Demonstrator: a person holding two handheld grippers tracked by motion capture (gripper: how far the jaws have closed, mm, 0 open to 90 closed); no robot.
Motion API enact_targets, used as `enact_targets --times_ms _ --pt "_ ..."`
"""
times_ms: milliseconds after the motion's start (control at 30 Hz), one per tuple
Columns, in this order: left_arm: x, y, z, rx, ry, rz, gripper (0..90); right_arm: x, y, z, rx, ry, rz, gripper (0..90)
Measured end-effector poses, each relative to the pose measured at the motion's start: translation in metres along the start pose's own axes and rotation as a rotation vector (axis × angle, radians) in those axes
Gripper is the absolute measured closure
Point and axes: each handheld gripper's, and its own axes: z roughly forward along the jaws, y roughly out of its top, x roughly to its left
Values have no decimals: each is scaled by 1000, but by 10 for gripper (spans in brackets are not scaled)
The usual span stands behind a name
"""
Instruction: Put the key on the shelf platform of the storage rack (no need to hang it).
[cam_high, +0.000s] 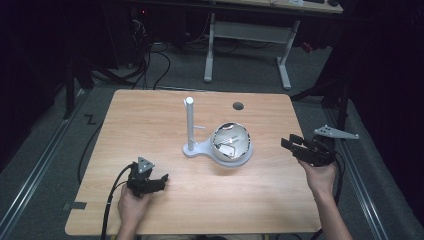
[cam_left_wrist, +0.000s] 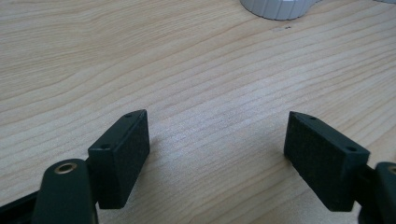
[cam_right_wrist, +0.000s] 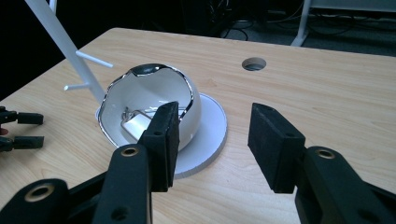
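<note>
A: Where is the cup (cam_high: 231, 141), and what state are your grippers in?

B: The cup lies on its side on the round base of the white stand (cam_high: 190, 126), mid-table, mouth toward you. Your right gripper (cam_high: 296, 146) hovers off the table's right edge, jaws wide apart, nothing between them. Your left gripper (cam_high: 156, 180) rests low near the front left of the table (cam_high: 150, 120), jaws likewise spread and empty.

A: How will the cup handle?

B: Judge it rigid, light and breakable; the glossy glaze and chrome-like rim will be slippery against the pads. Close across the wall just behind the rim, one pad inside, one outside. Avoid the wavy lip itself.

A: What does each view add?

B: The right gripper view shows the cup's (cam_right_wrist: 149, 105) interior, with a metal piece lying inside, and the stand's side pegs. The high view gives the spacing between both grippers and the cup. The left gripper view shows bare wood and the base's edge (cam_left_wrist: 276, 8)
</note>
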Motion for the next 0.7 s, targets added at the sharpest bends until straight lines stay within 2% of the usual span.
enact_targets --times_ms 400,700 --pt "0 0 0 0 1 0 229 -4 -19 -12 -19 -11 28 528" --pt "0 0 0 0 1 1 229 -5 -33 -12 -12 -18 40 525"
